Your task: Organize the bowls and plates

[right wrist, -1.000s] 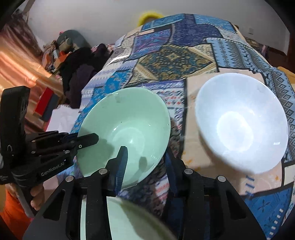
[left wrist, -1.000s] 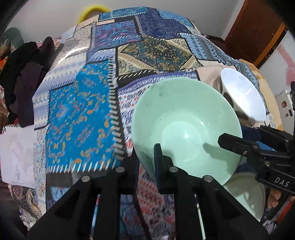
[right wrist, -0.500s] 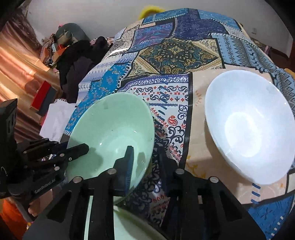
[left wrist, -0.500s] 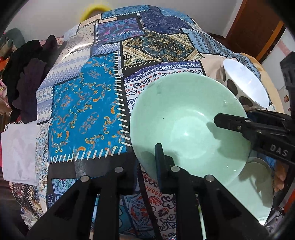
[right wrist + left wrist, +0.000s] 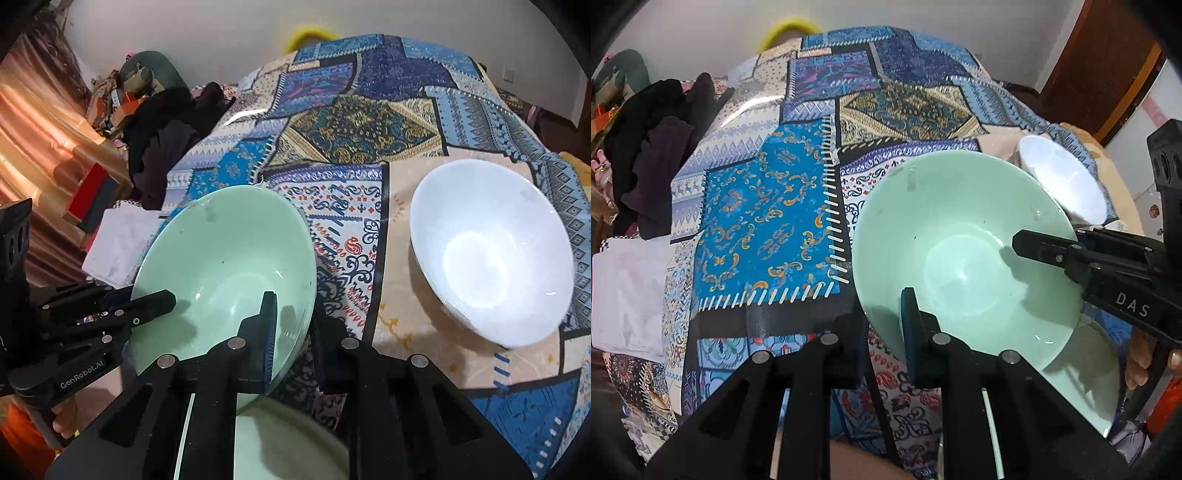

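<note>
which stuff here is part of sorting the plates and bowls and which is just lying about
Job:
- green bowl, pinched at its rim by both grippers
- white bowl
- pale green dish below

Lying about:
- dark clothes
- white cloth
- patchwork tablecloth

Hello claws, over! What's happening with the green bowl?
Both claws, left and right, shut on green bowl rim. White bowl sits apart. Nothing blocking.
</note>
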A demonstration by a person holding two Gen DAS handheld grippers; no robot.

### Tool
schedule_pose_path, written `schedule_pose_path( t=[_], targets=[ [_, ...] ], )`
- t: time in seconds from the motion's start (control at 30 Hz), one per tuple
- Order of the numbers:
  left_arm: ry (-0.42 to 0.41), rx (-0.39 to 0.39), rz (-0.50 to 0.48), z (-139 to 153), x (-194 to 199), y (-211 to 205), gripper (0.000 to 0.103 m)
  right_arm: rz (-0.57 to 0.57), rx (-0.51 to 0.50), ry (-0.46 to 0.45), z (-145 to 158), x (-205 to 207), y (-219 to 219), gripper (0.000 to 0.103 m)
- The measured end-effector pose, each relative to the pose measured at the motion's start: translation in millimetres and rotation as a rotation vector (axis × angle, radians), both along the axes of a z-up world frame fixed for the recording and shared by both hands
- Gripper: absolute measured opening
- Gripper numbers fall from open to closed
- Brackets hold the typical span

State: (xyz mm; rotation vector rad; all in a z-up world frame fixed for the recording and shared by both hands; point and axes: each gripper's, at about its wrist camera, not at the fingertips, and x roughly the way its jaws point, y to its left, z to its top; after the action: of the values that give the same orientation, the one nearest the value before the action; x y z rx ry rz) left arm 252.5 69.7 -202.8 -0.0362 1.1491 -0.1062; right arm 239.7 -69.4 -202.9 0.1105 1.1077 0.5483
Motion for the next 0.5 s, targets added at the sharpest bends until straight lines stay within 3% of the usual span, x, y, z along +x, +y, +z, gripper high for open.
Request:
schedule_pose_path(
  t=[0.5],
  targets=[
    [-0.151, -0.035, 0.066, 67.9, -69.4, 16.7, 0.016, 0.040, 0.039, -0.117, 54.7, -49.3, 13.3, 0.016]
  ],
)
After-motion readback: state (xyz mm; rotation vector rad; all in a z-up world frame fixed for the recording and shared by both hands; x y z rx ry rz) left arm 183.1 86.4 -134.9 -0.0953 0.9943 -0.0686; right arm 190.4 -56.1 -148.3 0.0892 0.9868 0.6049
